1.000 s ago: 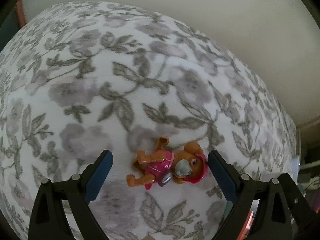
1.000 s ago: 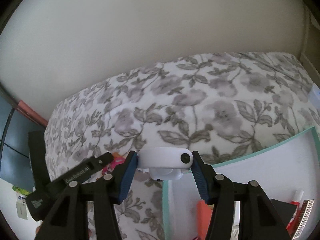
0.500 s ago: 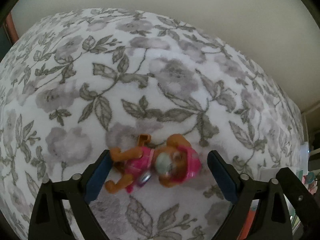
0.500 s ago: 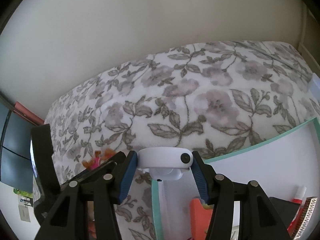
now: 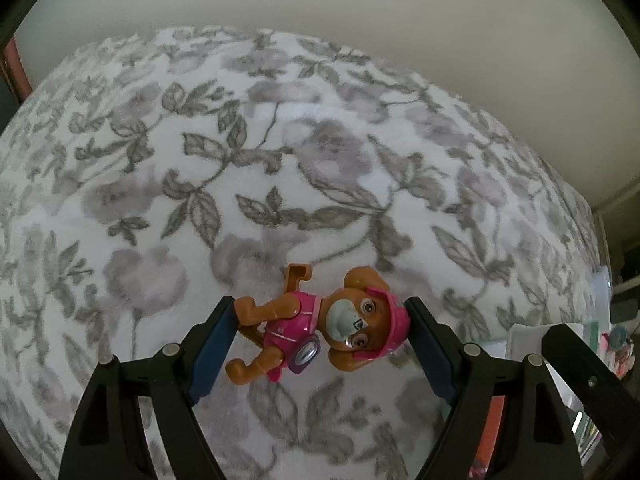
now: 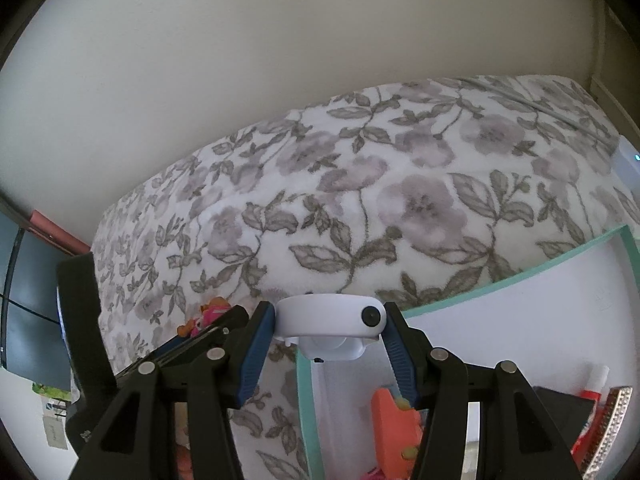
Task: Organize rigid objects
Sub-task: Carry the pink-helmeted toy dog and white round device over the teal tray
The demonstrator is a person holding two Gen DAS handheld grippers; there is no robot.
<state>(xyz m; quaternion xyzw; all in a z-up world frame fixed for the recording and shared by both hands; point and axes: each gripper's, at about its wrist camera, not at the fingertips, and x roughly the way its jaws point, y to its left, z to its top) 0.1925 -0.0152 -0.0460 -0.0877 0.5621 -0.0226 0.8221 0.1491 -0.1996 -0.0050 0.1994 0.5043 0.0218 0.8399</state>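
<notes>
I hold the pup toy (image 5: 320, 328) in the left tongs (image 5: 320, 340) above the bed (image 5: 280, 160); right tongs (image 6: 328, 344) clamp the white device (image 6: 332, 320) over the bin (image 6: 520, 288), ready for sorting.

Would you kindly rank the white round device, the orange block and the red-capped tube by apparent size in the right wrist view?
1. White round device, though it sits nearest the camera, which inflates it.
2. Orange block, partly hidden behind the claw's finger.
3. Red-capped tube, partly hidden, so its rank is unsure.
</notes>
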